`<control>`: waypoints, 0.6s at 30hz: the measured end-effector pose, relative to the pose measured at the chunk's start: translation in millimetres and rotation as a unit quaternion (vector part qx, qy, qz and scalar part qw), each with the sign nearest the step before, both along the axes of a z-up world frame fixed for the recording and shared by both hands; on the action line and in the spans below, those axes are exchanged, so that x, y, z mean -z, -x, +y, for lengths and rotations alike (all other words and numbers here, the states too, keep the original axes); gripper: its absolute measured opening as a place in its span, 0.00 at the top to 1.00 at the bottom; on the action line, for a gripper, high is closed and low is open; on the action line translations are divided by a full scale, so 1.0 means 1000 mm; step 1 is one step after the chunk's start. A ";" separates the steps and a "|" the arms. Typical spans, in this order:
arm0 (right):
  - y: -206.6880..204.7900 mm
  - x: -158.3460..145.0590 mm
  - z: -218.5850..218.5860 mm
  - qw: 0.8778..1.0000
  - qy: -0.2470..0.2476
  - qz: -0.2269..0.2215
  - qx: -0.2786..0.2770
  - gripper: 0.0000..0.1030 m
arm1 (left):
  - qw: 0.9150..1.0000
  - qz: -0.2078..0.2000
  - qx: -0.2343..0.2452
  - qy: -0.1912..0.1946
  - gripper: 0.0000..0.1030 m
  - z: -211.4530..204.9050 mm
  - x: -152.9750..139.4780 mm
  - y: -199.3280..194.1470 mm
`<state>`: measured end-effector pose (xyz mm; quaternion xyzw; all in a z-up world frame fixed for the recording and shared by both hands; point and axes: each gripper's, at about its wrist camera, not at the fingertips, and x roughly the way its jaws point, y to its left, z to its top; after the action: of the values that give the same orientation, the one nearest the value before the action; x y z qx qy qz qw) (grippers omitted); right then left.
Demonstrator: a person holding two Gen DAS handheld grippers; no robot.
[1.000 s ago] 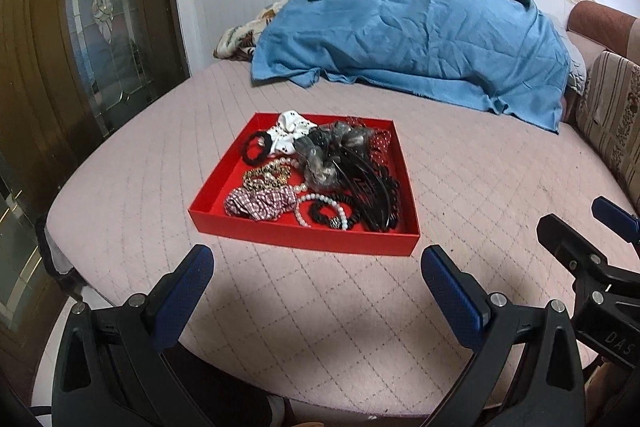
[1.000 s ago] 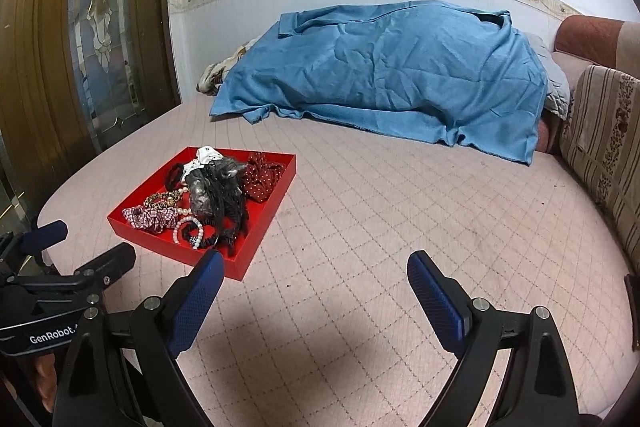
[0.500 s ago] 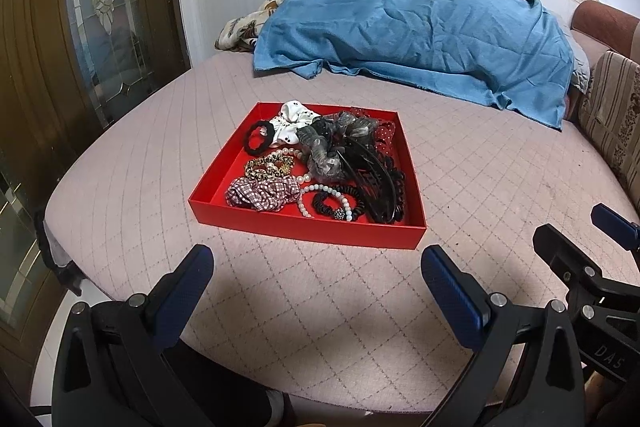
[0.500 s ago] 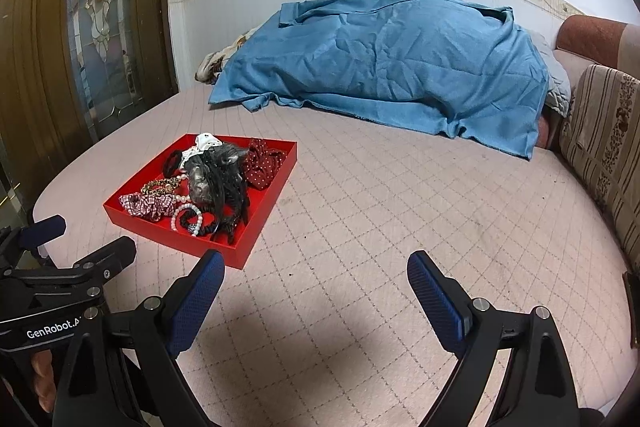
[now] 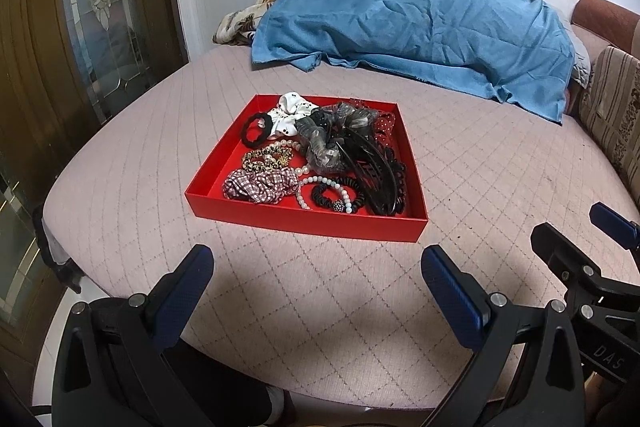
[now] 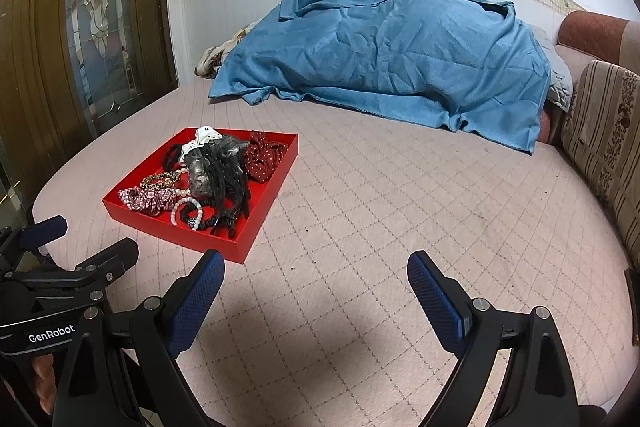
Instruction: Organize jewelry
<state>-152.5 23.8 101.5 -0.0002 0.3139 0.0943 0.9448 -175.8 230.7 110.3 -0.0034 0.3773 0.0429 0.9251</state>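
Pink quilted bed (image 5: 480, 163): jewelry is heaped unsorted in the red tray (image 5: 304, 219); left tool (image 5: 316, 283) and right tool (image 6: 316, 287) are held open, empty.

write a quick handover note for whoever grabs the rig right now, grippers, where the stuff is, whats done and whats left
Left gripper: open, empty, short of the tray's near edge.
Right gripper: open, empty, over bare mattress to the tray's right.
Red tray sits on the mattress, holding everything in a tangle: plaid scrunchie, pearl bracelet, black hair claw, white dotted scrunchie, red dotted scrunchie.
Done: nothing sorted.
Left: all of it. Loose near-edge pieces look easiest first.
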 end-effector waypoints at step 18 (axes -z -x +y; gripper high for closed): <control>-0.004 0.004 0.004 1.000 0.003 0.009 -0.004 0.08 | 1.000 0.014 -0.003 0.006 0.00 0.004 0.007 -0.005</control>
<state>-148.7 27.7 97.3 -0.0038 0.3226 0.0969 0.9415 -170.9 234.4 103.0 -0.0091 0.3905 0.0435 0.9195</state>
